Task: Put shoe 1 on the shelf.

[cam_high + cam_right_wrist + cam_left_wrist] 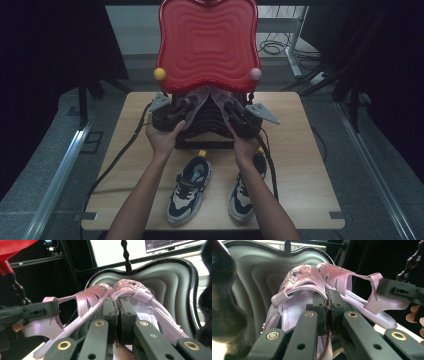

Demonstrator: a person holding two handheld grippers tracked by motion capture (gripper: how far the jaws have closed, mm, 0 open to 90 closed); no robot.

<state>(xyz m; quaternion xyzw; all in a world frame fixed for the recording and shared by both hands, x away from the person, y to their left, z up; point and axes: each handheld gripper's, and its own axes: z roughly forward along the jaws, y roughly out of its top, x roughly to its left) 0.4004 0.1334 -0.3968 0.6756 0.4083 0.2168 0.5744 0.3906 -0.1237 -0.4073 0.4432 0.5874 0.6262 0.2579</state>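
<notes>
Nearest the person, a pair of sneakers (pixel 215 190) stands on the wooden table (pixel 305 170), toes pointing away, the two shoes a little apart. Beyond them the forearms reach forward to a tiered stand with a black lower shelf (pixel 207 127) and a red upper shelf (pixel 207 42) — both wavy-ribbed and scalloped at the edge. The left gripper (pixel 172 112) has its jaws pressed together, pinching the side of one pink sandal (pixel 294 293) from within its opening. The right gripper (pixel 237 116) is clamped the same way on the other pink sandal (pixel 140 300). The two sandals lie side by side, touching at the toes, over the black shelf — whether the soles rest on it or hang just above is hard to tell. On the red shelf's front corners sit a yellow ball (pixel 159 74) and a pink ball (pixel 255 74).
</notes>
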